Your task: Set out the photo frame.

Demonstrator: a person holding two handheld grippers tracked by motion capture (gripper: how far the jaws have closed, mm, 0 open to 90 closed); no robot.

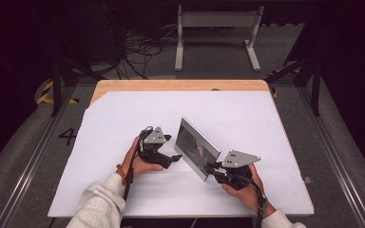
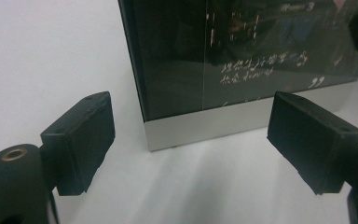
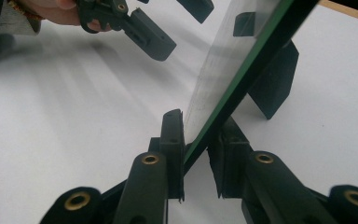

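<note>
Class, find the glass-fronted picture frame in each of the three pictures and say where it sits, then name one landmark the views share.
High view: picture frame stands at table centre, between the two grippers.
Left gripper view: it fills the upper middle and right, silver bottom edge on the white table sheet.
Right gripper view: seen edge-on, running from bottom centre to upper right, clamped by the right gripper.
Shared landmark: the white table sheet.

High view: we look forward and down over the whole table (image 1: 100,190).
Gripper views: we sit low, close to the picture frame (image 2: 242,60).
Shared: frame and white tabletop.
</note>
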